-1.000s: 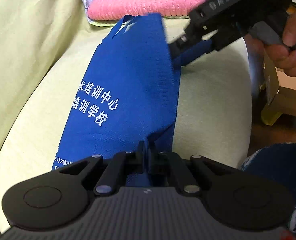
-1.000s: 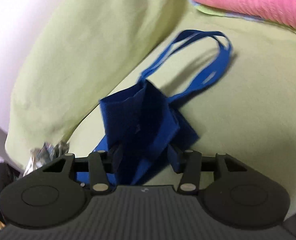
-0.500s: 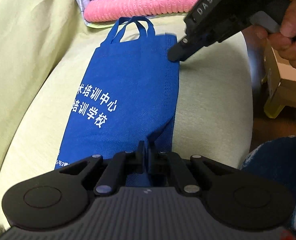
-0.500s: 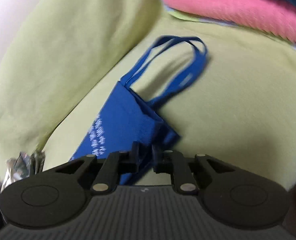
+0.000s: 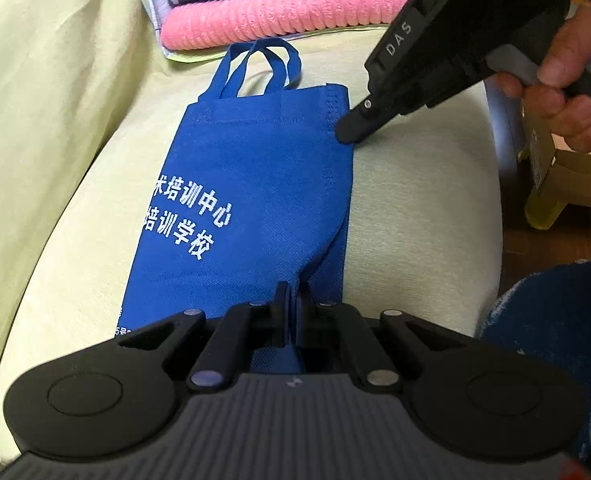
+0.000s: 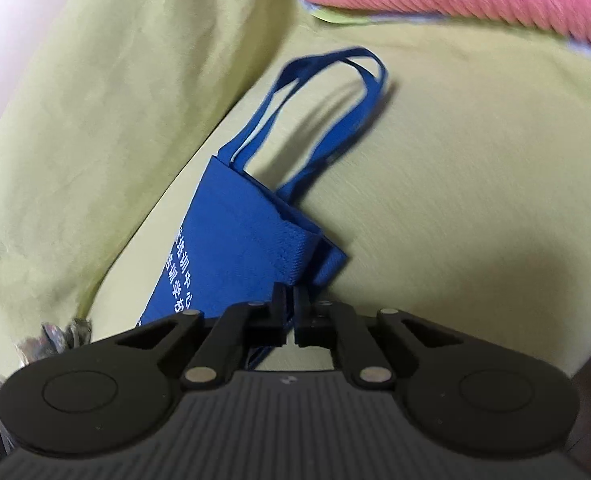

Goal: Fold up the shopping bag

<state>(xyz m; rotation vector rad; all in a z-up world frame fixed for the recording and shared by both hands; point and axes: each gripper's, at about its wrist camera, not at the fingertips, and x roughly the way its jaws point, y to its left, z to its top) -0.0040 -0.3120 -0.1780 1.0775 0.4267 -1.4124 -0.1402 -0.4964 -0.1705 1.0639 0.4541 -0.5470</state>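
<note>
1. Left wrist view: the blue bag (image 5: 251, 192) lies flat on a pale green cushion (image 5: 415, 208), its handles (image 5: 263, 66) pointing away toward a stack of folded towels (image 5: 287, 12). The left claw (image 5: 292, 312) is clamped on a pinch of cloth at the bag's near bottom edge, toward its right side. The right claw (image 5: 345, 134), held in a hand (image 5: 567, 92), meets the bag's right edge near the top corner; from here its tips look together, but whether cloth is between them cannot be told from this view.

2. Right wrist view: the right claw (image 6: 290, 304) has its tips drawn together on the bag's (image 6: 231, 260) top corner, with a thin layer of blue cloth pinched between them. The handles (image 6: 335, 92) loop out beyond it over the cushion (image 6: 475, 168). The picture is somewhat blurred.

3. Step in hand, as I judge it: both claws have taken hold along the bag's right edge, one low and one high, ready for a lengthwise fold.

4. The next move likely calls for lifting both grips together and carrying that edge across toward the left side, keeping the cloth taut between them so the crease runs straight. The handles should not bunch under the fold.
</note>
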